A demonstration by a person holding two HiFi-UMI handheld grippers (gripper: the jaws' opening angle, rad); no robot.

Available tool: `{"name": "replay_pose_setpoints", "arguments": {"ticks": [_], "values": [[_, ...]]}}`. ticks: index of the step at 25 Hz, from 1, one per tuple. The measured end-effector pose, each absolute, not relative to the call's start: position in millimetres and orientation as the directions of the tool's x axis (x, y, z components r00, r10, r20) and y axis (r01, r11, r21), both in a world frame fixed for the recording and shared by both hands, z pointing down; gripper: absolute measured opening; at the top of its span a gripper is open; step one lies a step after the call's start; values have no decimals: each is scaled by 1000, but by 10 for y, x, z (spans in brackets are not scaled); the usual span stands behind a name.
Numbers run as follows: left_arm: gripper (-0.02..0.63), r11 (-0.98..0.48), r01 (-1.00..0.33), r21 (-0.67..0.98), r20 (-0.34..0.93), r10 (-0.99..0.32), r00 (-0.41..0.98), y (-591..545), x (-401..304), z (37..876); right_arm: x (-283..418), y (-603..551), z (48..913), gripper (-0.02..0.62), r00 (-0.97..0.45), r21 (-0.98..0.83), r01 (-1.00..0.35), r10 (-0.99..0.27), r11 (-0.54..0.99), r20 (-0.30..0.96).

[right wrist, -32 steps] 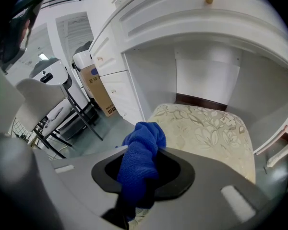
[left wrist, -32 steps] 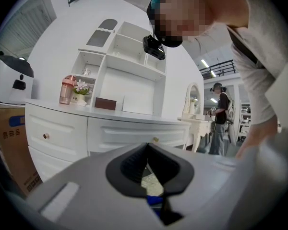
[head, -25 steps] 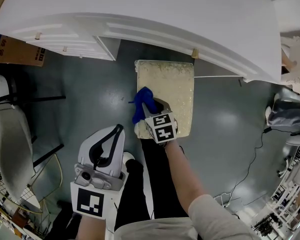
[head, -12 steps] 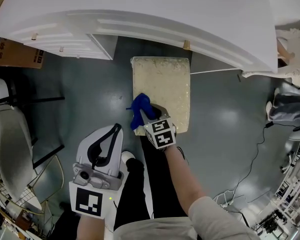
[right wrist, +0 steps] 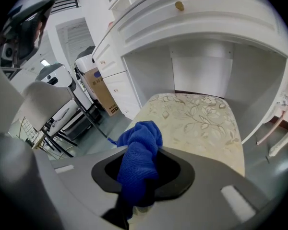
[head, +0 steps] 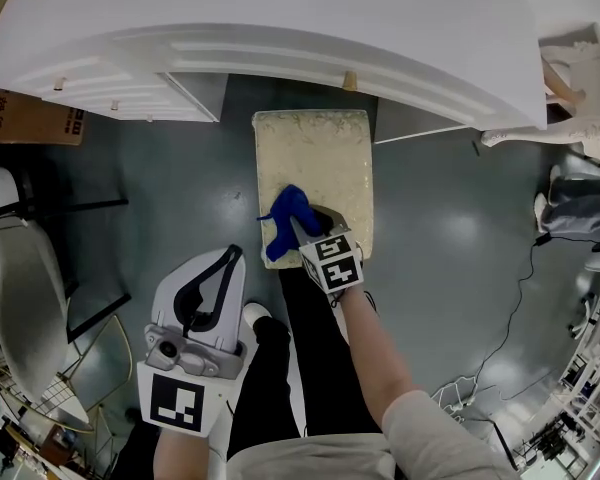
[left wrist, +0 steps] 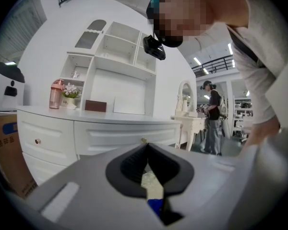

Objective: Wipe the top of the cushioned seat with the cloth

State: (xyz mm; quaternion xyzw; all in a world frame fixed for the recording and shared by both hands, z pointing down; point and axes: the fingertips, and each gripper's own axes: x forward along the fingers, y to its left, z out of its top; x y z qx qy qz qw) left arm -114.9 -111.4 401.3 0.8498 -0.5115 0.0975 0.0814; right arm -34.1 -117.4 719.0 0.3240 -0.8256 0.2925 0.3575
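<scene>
Right gripper (head: 307, 227) clamps the limp blue cloth (head: 283, 220) by its bunched middle, at seven o'clock on the cushioned seat (head: 315, 153) (soft, likely light); left gripper (head: 236, 259) idle, jaws together.

No readable text, print on cardboard box (head: 20, 118) too small (just smudges)
</scene>
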Motion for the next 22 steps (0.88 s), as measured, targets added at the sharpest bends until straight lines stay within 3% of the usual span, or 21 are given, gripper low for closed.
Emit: {"name": "replay_pose_setpoints", "arguments": {"ticks": [22], "values": [[0, -538, -842, 44, 246, -811, 531, -1217, -642, 4034, 931, -1407, 7240, 112, -393, -183, -873, -432, 451, 812]]}}
